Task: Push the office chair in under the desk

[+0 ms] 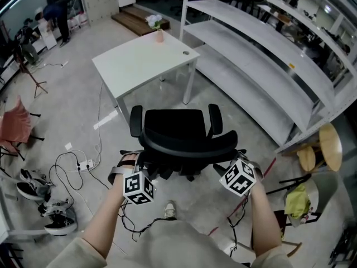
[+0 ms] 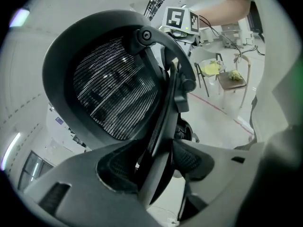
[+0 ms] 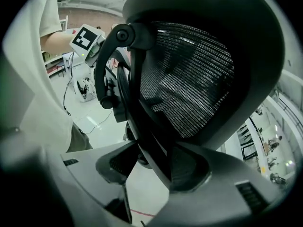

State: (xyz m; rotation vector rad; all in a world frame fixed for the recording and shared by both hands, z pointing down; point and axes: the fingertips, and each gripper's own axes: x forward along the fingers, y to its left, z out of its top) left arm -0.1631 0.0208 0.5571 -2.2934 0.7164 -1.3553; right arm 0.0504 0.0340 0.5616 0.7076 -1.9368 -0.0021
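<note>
Both claws wide: left gripper (image 1: 144, 175) and right gripper (image 1: 230, 169) straddle office chair (image 1: 174, 123) backrest (image 1: 187, 144) rim; white desk (image 1: 139, 60) just beyond.

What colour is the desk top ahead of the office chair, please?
The rectangular desk is white; head view.

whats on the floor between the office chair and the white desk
Only bare floor separates the office chair and desk, per the head view.

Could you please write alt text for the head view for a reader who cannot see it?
From above, a person's left tongs and right tongs reach to the back of a black office chair, which stands short of a white desk ahead. A power strip and shoes lie at left; white shelving stands at right.
</note>
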